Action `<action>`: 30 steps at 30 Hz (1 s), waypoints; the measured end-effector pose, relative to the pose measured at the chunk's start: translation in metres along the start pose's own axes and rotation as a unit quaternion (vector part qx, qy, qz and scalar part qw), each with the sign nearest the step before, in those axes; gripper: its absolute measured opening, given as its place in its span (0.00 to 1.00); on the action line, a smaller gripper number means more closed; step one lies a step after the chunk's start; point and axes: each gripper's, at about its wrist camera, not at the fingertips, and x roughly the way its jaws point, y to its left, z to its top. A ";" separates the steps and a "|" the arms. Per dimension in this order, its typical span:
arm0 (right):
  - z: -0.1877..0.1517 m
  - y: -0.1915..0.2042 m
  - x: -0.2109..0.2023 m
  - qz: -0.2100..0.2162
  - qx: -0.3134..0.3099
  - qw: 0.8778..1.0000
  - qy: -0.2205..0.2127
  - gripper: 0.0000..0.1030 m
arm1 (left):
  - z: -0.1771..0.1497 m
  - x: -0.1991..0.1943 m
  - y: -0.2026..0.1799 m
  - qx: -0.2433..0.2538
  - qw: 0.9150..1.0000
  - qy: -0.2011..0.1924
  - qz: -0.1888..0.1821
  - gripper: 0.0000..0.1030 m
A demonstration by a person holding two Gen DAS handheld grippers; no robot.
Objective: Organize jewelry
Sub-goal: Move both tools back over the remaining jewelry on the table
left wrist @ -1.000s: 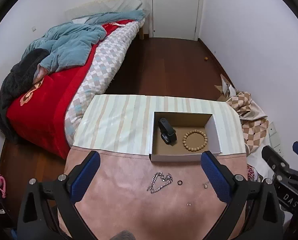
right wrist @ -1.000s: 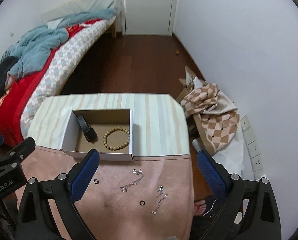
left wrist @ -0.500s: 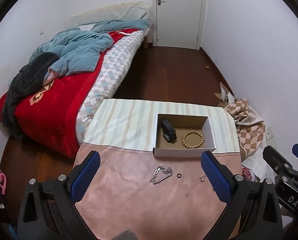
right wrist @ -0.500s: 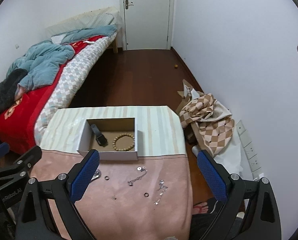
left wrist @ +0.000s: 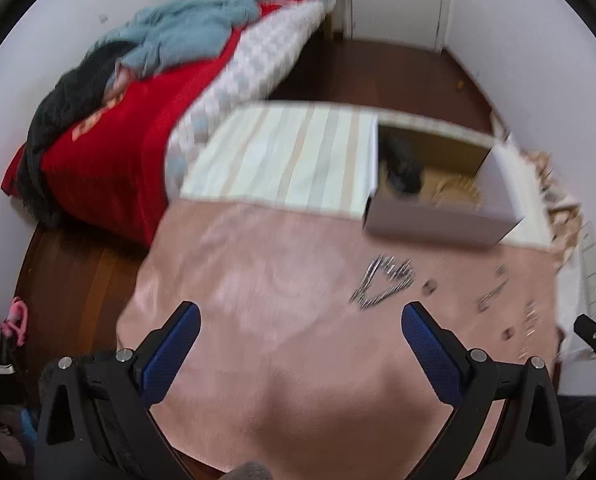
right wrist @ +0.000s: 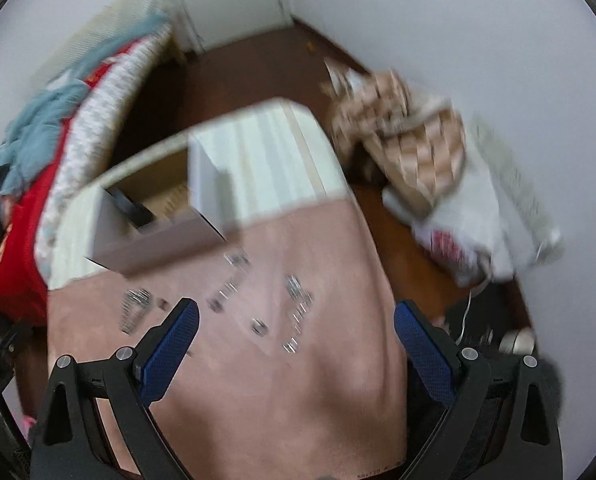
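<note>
Both grippers had swooped lower since half a second ago, left gripper (left wrist: 300, 344) and right gripper (right wrist: 295, 342) gaping wide and empty so a silver chain (left wrist: 382, 282), centre-right, could go into the cardboard box (left wrist: 438, 220) at upper right.

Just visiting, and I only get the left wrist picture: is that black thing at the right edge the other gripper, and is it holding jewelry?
Observer: Yes, the right gripper; its own camera shows the jaws wide apart, nothing between them.
Operator: What is beneath it?
Observer: The pink cloth, with blurred small silver pieces scattered just ahead.
Operator: Anything off to its right?
Observer: A white plastic bag on the floor beside a checkered cloth.
</note>
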 end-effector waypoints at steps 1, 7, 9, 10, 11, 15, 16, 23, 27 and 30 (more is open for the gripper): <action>-0.004 -0.006 0.015 -0.006 0.005 1.000 0.012 0.92 | -0.004 0.007 0.000 0.001 1.000 0.008 0.005 1.00; -0.021 -0.019 0.064 -0.011 0.013 0.999 0.034 0.70 | -0.016 0.038 0.001 0.003 0.999 0.041 0.021 1.00; -0.019 -0.017 0.073 -0.009 0.008 1.000 0.023 0.69 | -0.017 0.043 0.000 0.007 0.999 0.044 0.026 1.00; -0.015 -0.015 0.076 -0.010 0.006 1.000 0.018 0.68 | -0.017 0.045 0.000 0.007 0.999 0.046 0.027 1.00; -0.011 -0.012 0.080 -0.008 0.002 1.000 0.014 0.67 | -0.015 0.047 0.000 0.007 0.999 0.047 0.027 1.00; 0.003 0.002 0.092 -0.014 -0.022 1.000 0.004 0.65 | -0.009 0.055 0.002 0.000 0.998 0.051 0.024 1.00; 0.005 0.007 0.095 -0.020 -0.030 0.999 0.004 0.64 | -0.008 0.056 0.001 0.000 0.998 0.053 0.024 1.00; 0.007 0.025 0.103 -0.042 -0.066 0.997 0.000 0.09 | 0.008 0.071 -0.009 0.017 0.997 0.071 0.010 1.00; 0.010 0.020 0.098 -0.020 -0.051 0.998 0.005 0.03 | 0.015 0.077 -0.032 0.076 0.995 0.060 -0.016 0.99; 0.012 0.014 0.089 0.000 -0.038 0.999 0.007 0.03 | 0.015 0.082 -0.051 0.127 0.990 0.060 -0.028 0.99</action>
